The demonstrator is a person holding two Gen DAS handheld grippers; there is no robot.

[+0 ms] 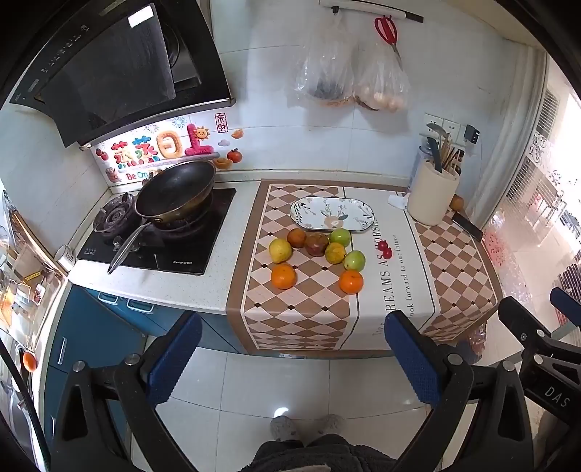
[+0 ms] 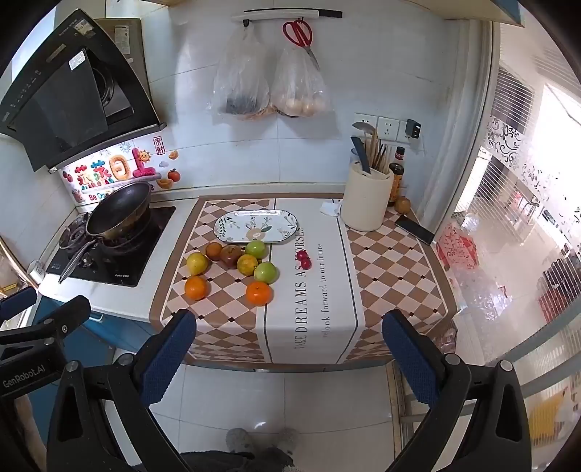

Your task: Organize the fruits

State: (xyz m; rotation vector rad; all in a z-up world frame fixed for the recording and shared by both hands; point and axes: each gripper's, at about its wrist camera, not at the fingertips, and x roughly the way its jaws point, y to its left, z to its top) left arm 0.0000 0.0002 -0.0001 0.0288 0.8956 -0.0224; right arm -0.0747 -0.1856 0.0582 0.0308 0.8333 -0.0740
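Several fruits lie in a cluster on the checkered mat (image 1: 308,290): two oranges (image 1: 283,276) (image 1: 351,281), two green apples (image 1: 340,236) (image 1: 354,260), a yellow one (image 1: 280,250) and darker ones (image 1: 316,244). An empty oval floral plate (image 1: 333,214) sits just behind them. The same cluster (image 2: 232,265) and plate (image 2: 256,226) show in the right wrist view. My left gripper (image 1: 292,359) is open and empty, held back from the counter over the floor. My right gripper (image 2: 287,357) is open and empty too, beside it.
A wok (image 1: 176,194) sits on the stove at left. A cream utensil holder (image 1: 432,198), a phone (image 1: 468,226) and bottles (image 2: 395,178) stand at the counter's right. Plastic bags (image 1: 348,72) and red scissors (image 1: 386,31) hang on the wall.
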